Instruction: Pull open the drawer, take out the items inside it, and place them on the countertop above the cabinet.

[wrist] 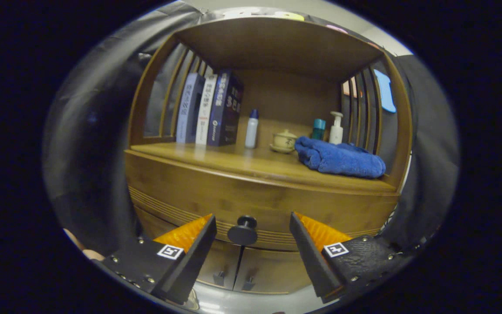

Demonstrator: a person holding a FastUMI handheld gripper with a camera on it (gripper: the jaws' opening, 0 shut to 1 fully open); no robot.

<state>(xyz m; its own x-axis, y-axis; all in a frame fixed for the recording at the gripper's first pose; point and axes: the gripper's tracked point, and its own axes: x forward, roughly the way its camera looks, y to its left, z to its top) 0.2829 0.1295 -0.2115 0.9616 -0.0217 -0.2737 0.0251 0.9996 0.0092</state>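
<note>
A wooden cabinet stands ahead, its drawer front [255, 200] closed under the countertop [251, 163]. A round dark knob [243, 231] sticks out from the middle of the drawer. My gripper [251, 222] is open, one finger on each side of the knob, with a gap between each finger and the knob. The knob lies between the fingertips or just beyond them. The inside of the drawer is hidden.
On the countertop sit three upright books [209, 109], a small white bottle [251, 128], a lidded ceramic cup [284, 141], a teal bottle [318, 129], a pump bottle [336, 127] and a folded blue towel [340, 159]. A shelf roof [277, 41] covers it. Two small doors [251, 270] lie below the drawer.
</note>
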